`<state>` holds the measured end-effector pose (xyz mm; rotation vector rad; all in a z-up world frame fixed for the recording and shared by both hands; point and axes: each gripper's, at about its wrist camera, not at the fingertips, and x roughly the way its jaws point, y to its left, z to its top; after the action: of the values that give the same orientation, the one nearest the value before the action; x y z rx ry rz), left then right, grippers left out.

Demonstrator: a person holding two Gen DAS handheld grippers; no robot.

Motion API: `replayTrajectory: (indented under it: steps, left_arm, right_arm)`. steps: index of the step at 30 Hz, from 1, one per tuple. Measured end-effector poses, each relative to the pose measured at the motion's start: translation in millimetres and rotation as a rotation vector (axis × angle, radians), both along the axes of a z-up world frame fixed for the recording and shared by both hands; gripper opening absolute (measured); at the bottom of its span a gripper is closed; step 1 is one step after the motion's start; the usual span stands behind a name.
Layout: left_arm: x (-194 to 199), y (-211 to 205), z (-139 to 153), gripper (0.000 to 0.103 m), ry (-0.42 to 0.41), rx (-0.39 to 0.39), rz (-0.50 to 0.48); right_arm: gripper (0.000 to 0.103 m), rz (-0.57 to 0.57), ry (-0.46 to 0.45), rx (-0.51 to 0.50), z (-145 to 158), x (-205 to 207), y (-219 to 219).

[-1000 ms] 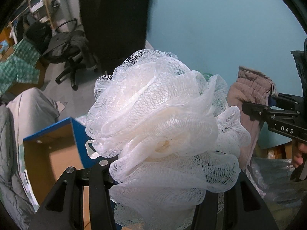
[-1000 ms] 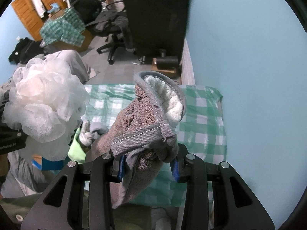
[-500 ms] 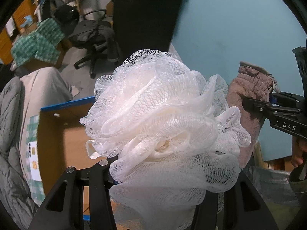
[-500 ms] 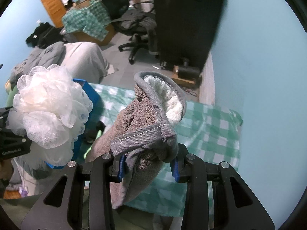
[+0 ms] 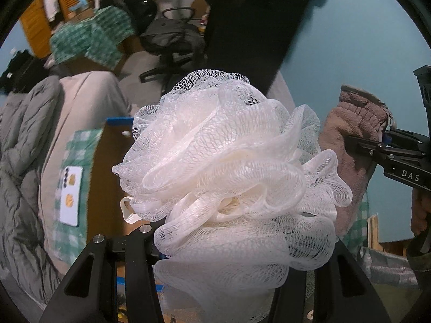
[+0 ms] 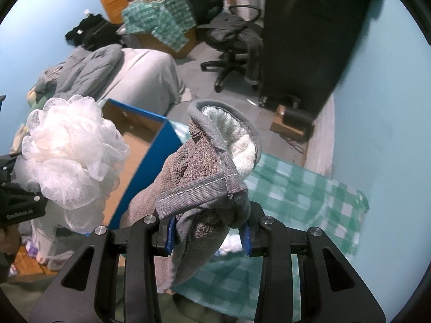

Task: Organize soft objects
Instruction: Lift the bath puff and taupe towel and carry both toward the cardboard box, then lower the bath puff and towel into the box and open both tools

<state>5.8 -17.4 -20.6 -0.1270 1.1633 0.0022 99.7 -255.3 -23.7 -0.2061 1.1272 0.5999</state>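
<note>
My left gripper (image 5: 215, 245) is shut on a white mesh bath sponge (image 5: 229, 177), held up in the air; the sponge hides its fingertips. It also shows in the right wrist view (image 6: 67, 153), left of an open cardboard box with blue sides (image 6: 150, 161). My right gripper (image 6: 207, 234) is shut on a grey-brown towel mitt with a white fleecy lining (image 6: 204, 167), also in the air. The mitt (image 5: 347, 145) and the right gripper (image 5: 377, 148) show at the right of the left wrist view.
A green checked cloth (image 6: 291, 196) covers the surface below and right of the box. A phone (image 5: 70, 196) lies left of the box. Grey bedding (image 6: 129, 75), an office chair (image 6: 231, 51) and a dark cabinet (image 6: 309, 35) stand behind. A blue wall (image 6: 382, 107) is at right.
Both grippers have swung left with their loads. The open box now lies closer and more centred below them, and more of the room at left shows.
</note>
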Motion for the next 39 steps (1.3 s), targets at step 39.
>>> replayTrajectory:
  steps: [39]
  left_arm:
    - [-20, 106, -98, 0.060, 0.187, -0.034, 0.277]
  right_arm:
    - [0.037, 0.410, 0.114, -0.162, -82, 24, 218]
